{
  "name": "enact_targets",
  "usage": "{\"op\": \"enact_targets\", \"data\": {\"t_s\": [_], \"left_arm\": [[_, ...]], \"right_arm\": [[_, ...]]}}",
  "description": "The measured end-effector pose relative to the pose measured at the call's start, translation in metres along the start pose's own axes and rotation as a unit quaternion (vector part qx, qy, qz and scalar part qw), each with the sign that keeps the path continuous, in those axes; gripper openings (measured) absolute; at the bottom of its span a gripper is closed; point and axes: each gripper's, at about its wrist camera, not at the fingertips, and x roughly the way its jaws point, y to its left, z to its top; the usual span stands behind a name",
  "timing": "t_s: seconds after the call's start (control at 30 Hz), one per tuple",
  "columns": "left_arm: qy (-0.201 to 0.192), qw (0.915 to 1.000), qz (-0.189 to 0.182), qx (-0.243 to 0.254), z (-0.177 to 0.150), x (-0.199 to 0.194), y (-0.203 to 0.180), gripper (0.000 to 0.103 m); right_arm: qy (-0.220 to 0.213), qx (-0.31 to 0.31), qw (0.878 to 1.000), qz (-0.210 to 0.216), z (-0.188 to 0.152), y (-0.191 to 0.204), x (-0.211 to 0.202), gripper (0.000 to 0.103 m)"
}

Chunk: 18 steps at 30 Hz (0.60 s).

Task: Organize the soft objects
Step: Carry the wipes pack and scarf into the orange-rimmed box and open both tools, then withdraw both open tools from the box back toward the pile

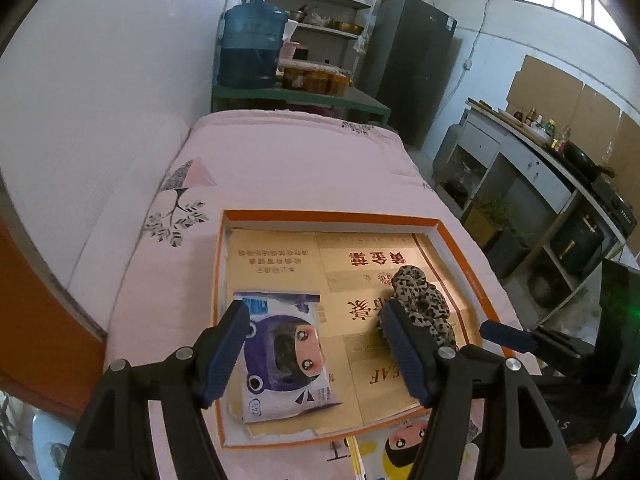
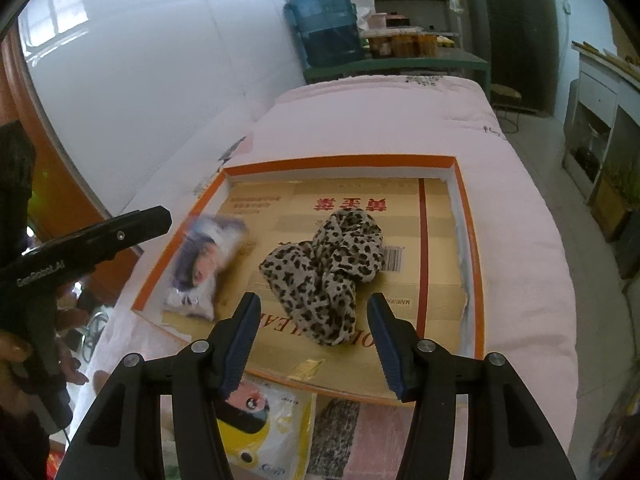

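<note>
A shallow orange-rimmed box (image 1: 328,216) (image 2: 340,162) lined with cardboard lies on a pink quilt. In its front left corner lies a purple and white packet (image 1: 284,356) (image 2: 208,260) with a cartoon face. My left gripper (image 1: 316,312) hangs above the packet, jaws wide and clear of it. A leopard-print scarf (image 2: 328,272) (image 1: 424,304) is bunched in the middle right of the box. My right gripper (image 2: 313,300) hovers open just short of the scarf, with nothing between the pads. A yellow packet (image 2: 264,432) (image 1: 404,448) lies outside the box's near rim.
The quilt (image 1: 300,160) drops off at its right edge to a floor and kitchen counter (image 1: 540,168). A white wall (image 1: 100,100) runs along the left. A blue water jug (image 2: 324,24) and shelves stand behind. A hand (image 2: 16,352) holds the left gripper's handle.
</note>
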Motion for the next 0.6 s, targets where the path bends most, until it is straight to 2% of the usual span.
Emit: {"op": "enact_targets", "data": {"t_s": [0.3, 0.6], "left_arm": [[-0.011, 0.9999, 0.0, 0.006, -0.009, -0.028, -0.002, 0.068], [-0.053, 0.9982, 0.021, 0.017, -0.024, -0.068, -0.014, 0.068]], "right_arm": [[-0.015, -0.003, 1.0, 0.003, -0.005, 0.013, -0.025, 0.057], [-0.029, -0.014, 0.999, -0.003, -0.013, 0.029, -0.052, 0.057]]}}
